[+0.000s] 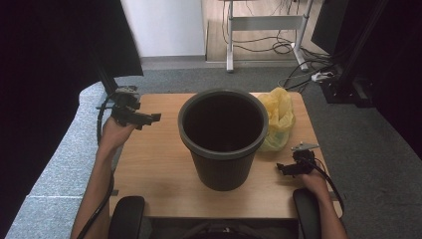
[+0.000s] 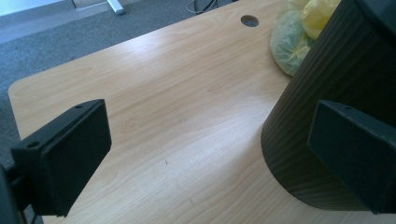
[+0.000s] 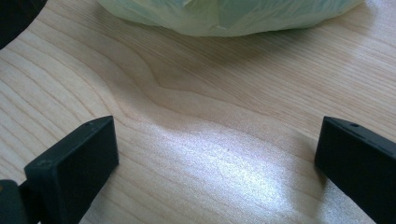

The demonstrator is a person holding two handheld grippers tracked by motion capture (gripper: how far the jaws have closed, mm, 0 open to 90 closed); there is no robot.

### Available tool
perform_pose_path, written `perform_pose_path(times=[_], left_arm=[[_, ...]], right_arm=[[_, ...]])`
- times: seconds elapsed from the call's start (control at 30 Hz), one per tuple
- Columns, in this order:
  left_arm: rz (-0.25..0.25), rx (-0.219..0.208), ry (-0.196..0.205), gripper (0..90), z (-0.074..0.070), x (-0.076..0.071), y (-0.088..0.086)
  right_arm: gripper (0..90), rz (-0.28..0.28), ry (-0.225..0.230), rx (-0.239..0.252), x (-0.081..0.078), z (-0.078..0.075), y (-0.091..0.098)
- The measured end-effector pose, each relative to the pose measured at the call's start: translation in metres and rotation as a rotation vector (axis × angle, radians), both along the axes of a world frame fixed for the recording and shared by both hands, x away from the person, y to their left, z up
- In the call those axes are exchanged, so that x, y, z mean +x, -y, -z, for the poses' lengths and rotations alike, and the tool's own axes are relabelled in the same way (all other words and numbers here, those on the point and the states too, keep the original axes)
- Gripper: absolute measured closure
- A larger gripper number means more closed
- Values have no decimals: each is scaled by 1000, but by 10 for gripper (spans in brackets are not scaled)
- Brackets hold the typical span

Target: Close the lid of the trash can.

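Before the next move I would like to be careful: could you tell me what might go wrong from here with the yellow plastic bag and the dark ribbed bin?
The crumpled yellow plastic bag lies near the wooden table's far edge, so the open right gripper could nudge it off. The bag presses against the dark ribbed plastic bin; pulling it may shift the bin. The open left gripper is apart from the bin, so nothing steadies it.

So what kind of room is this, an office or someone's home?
Most likely an office or lab: grey carpet floor, a metal desk frame with loose cables behind, and a wooden table carrying a black bin and a yellow bag.
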State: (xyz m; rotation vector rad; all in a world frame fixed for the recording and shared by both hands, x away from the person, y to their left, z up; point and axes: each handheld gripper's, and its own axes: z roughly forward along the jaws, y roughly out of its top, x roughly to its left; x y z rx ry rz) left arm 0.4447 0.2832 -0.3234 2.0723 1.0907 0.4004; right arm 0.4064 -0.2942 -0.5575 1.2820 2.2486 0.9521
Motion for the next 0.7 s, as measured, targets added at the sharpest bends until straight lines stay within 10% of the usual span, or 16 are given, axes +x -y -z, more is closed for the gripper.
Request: perform_pose_path(times=[0.7], left_arm=[[-16, -41, 5, 0, 37, -5, -18]], right_arm=[[0, 0, 0, 0, 0, 0, 0]])
